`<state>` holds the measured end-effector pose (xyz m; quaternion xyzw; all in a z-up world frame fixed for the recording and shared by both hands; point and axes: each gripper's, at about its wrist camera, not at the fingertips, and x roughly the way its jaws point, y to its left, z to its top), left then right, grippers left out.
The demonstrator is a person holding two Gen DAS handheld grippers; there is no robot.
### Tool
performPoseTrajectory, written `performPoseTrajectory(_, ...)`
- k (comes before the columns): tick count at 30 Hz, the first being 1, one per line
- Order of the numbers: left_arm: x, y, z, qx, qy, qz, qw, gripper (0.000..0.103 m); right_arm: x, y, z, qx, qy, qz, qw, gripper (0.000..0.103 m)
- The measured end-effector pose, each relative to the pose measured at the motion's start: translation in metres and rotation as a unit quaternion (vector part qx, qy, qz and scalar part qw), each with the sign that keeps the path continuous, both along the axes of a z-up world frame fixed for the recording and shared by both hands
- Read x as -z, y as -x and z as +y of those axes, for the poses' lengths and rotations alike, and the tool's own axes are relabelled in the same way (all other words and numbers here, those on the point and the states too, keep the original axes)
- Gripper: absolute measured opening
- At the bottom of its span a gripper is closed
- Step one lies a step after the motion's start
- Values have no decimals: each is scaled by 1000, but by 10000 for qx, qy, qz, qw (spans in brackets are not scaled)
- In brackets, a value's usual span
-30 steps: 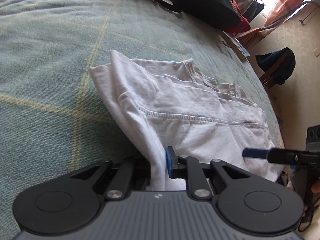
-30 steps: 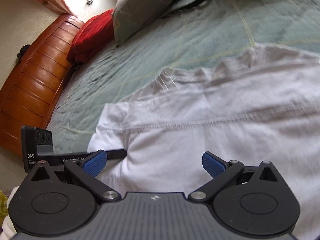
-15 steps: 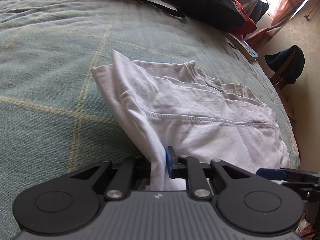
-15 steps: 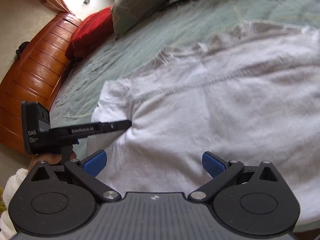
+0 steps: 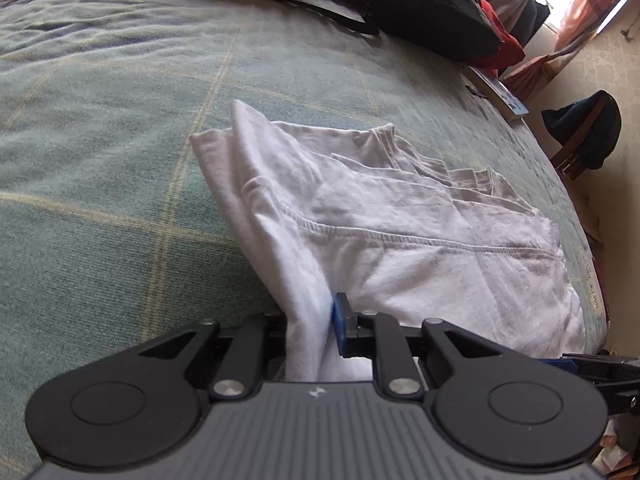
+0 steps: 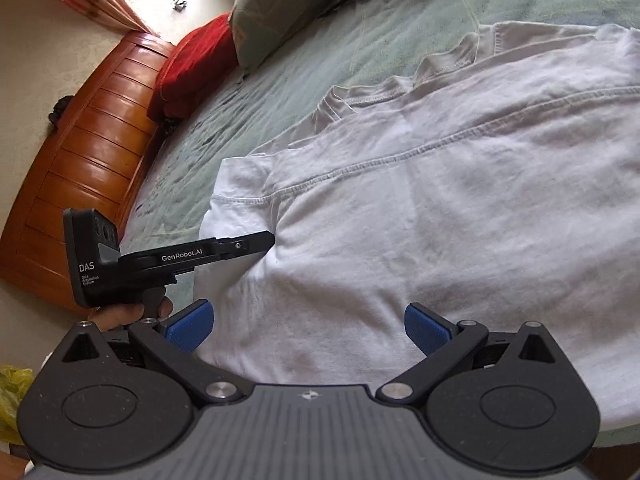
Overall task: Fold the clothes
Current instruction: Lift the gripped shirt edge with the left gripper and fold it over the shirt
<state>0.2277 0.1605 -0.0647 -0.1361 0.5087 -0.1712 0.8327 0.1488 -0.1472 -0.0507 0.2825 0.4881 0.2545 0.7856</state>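
Note:
A white T-shirt [image 5: 400, 224] lies partly folded on the green checked bedspread [image 5: 100, 140]. My left gripper [image 5: 316, 328] is shut on a bunched edge of the shirt at its near left corner, and the cloth rises into the jaws. In the right wrist view the shirt [image 6: 460, 220] spreads wide, and my right gripper [image 6: 308, 326] is open and empty just above its near edge. The left gripper [image 6: 264, 242] shows there too, pinching the shirt's left edge. The right gripper's tip [image 5: 560, 362] shows at the lower right of the left wrist view.
A black bag [image 5: 432, 4] and red cloth lie at the bed's far side, with a book [image 5: 500, 92] near the edge. A chair with dark clothing [image 5: 588, 132] stands beside the bed. A grey pillow [image 6: 288, 4], red pillow [image 6: 192, 64] and wooden headboard [image 6: 80, 168] lie to the left.
My right gripper has drawn back toward the shirt's near edge and stayed open. My left gripper keeps its grip on the shirt's edge, pulled slightly nearer.

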Motion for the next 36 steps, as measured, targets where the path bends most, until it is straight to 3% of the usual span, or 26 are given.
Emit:
performPoseTrajectory(12, -37, 8, -38, 271, -746, -98, 9968, 9, -14, -6, -36, -305, -93, -452, 9985, 103)
performPoseTrajectory(23, -80, 15, -100, 662, -953, -45, 9932, 9, -16, 0, -95, -157, -111, -798, 9966, 103)
performPoseTrajectory(36, -86, 0, -180, 1056, -1088, 58, 9884, 9, -9, 13, -135, 61, -328, -995, 9945, 103)
